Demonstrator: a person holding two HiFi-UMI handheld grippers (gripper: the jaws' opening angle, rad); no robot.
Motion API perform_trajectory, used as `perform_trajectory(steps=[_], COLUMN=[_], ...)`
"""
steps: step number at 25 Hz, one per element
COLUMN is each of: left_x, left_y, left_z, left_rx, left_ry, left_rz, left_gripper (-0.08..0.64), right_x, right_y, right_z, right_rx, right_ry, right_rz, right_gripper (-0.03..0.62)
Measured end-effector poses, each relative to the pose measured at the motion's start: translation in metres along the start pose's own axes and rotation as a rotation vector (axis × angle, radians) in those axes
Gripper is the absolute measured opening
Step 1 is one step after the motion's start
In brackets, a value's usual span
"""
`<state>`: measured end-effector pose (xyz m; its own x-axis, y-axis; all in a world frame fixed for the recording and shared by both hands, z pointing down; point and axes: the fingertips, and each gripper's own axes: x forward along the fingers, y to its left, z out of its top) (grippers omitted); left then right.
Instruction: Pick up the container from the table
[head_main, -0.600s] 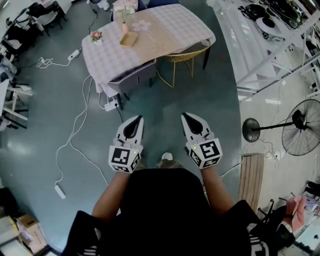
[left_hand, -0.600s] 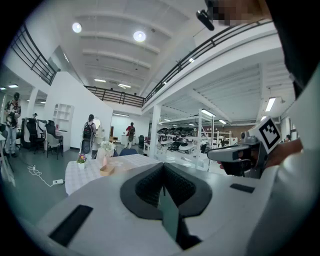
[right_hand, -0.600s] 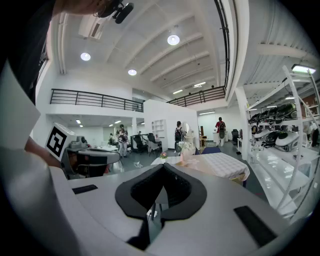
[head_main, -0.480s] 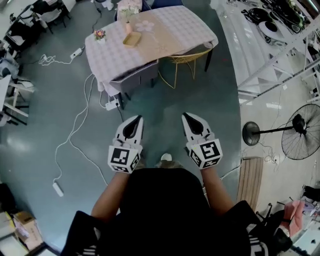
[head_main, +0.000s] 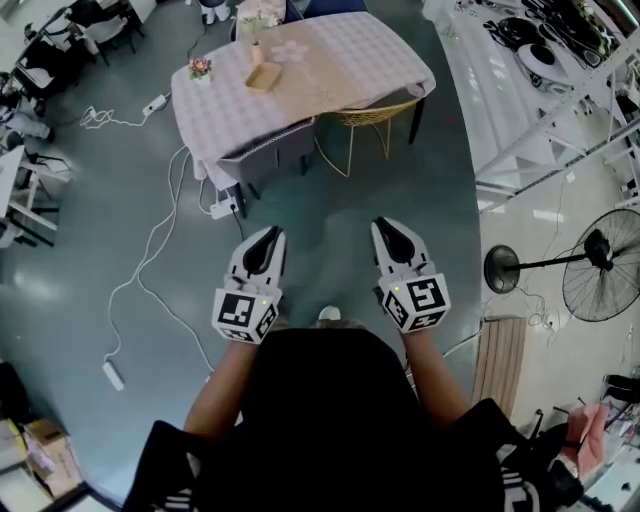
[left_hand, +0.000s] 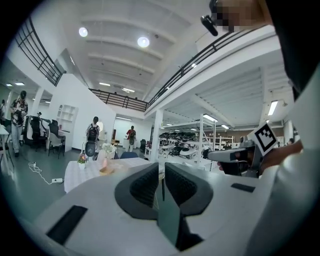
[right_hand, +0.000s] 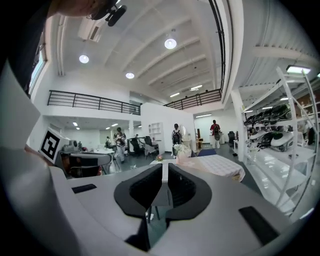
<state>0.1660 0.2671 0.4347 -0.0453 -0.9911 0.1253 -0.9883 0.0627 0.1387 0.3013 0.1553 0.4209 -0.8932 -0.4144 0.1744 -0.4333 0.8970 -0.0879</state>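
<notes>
Clenched, empty left gripper (head_main: 270, 236) and right gripper (head_main: 383, 226) hang over glossy grey-green floor (head_main: 100, 250), well apart from the pale checked-cloth table (head_main: 345, 60).

A table (head_main: 225, 120) under a checked cloth (head_main: 385, 55) stands on a grey floor (head_main: 330, 195). A tan runner (head_main: 322, 78) crosses the cloth. On it lies a container (head_main: 263, 78), with a pink vase (head_main: 256, 54) just behind. A flower pot (head_main: 200, 69) sits near the table's left edge. A grey chair (head_main: 268, 157) and a yellow chair (head_main: 368, 115) are tucked under the near side. White cable (head_main: 150, 262) trails over the floor to a power strip (head_main: 113, 376), and a fan (head_main: 600, 265) stands at right.
</notes>
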Motion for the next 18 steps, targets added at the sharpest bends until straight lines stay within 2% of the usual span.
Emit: perform_trajectory(steps=[1,2,3,4,13,18], left_x=[0.001,0.004,0.006,0.008,0.023,0.037], left_y=[-0.002,-0.005,-0.006,-0.007,-0.008,0.008], left_z=[-0.001,-0.004,-0.006,-0.008,-0.017,-0.024], left_rx=[-0.002,-0.007,-0.017,-0.03,-0.049,-0.048], left_ry=[0.008,0.022,0.038,0.047,0.059,0.092], left_rz=[-0.012,-0.024,-0.033,-0.038,-0.008,0.004], left_gripper=[0.031,0.097,0.133,0.147,0.156,0.156], right_x=[-0.002,-0.004,-0.006,-0.007,-0.006,0.014], right_y=[-0.005,-0.009,-0.013,-0.015,-0.026,-0.03], right_z=[0.002,0.003,0.004,0.003,-0.018,-0.037], right_rx=[-0.003,0.002,0.013,0.025,0.061,0.094], right_ry=[-0.006,-0.009,-0.009,-0.004,0.053,0.092], right_rz=[-0.019,-0.031,-0.034,-0.028,0.036,0.056], right_gripper=[0.016,0.069,0.124,0.15,0.152,0.152])
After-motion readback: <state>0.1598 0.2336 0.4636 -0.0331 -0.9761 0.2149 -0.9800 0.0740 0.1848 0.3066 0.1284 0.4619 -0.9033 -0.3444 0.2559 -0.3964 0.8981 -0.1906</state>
